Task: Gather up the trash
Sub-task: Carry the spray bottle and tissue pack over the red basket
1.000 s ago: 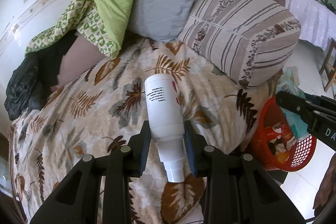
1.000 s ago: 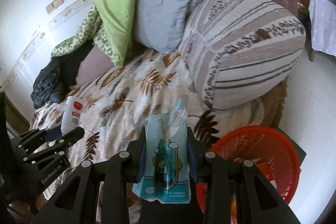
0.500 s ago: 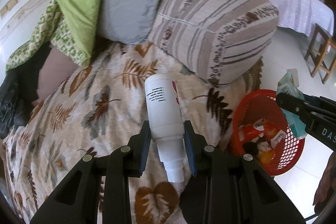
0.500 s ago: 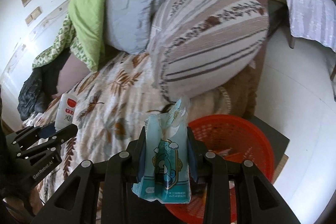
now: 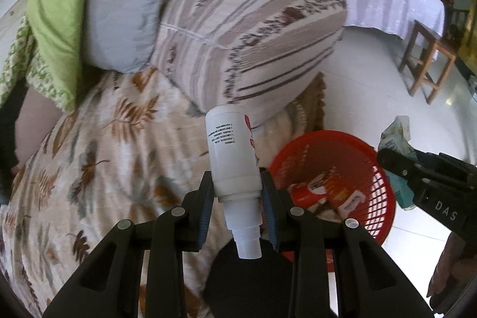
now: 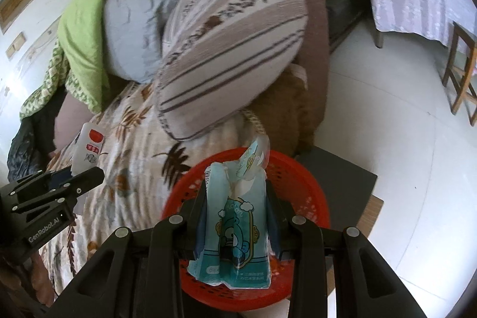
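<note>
Black left gripper (image 5: pixel 237 204) is clamping a white bottle (image 5: pixel 231 152); right gripper (image 6: pixel 235 216) is pinching a blue packet (image 6: pixel 235 225) above the red basket (image 6: pixel 316 198). Carrying step is ending, I think; next, jaws are needing to open over the basket

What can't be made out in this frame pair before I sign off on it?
- Red basket contents: right wrist view, hidden by the teal packet in the right gripper.
- White bottle label text: left wrist view, too small to read.
- Basket's near side: left wrist view, covered by the left gripper.
- Striped pillow pattern: both views, motion-blurred.
</note>
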Demonstrator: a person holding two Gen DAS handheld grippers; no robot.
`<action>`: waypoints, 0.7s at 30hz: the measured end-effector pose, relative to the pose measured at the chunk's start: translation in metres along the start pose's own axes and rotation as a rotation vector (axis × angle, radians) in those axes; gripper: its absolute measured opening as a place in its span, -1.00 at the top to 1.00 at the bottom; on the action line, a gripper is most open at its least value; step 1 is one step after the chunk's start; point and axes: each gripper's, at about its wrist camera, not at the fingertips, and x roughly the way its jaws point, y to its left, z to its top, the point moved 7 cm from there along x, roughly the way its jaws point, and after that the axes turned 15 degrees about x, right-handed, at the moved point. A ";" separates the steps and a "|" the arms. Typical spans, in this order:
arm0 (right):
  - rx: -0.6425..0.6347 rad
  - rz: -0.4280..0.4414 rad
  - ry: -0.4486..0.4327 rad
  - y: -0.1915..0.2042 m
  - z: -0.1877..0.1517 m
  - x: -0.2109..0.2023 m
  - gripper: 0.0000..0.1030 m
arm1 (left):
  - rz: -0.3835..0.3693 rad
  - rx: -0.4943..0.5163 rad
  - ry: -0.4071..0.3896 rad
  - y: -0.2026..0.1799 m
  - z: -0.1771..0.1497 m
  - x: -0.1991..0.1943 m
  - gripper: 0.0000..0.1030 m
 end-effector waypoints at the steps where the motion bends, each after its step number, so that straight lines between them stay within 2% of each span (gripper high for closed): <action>1: 0.007 -0.003 0.000 -0.004 0.001 -0.001 0.32 | -0.008 0.007 0.000 -0.005 0.003 0.002 0.42; 9: 0.042 -0.016 0.003 -0.023 0.004 -0.001 0.31 | -0.079 0.039 0.000 -0.036 0.017 0.020 0.42; 21: 0.071 -0.015 0.034 -0.033 0.002 0.014 0.30 | -0.115 0.024 0.065 -0.040 0.008 0.050 0.42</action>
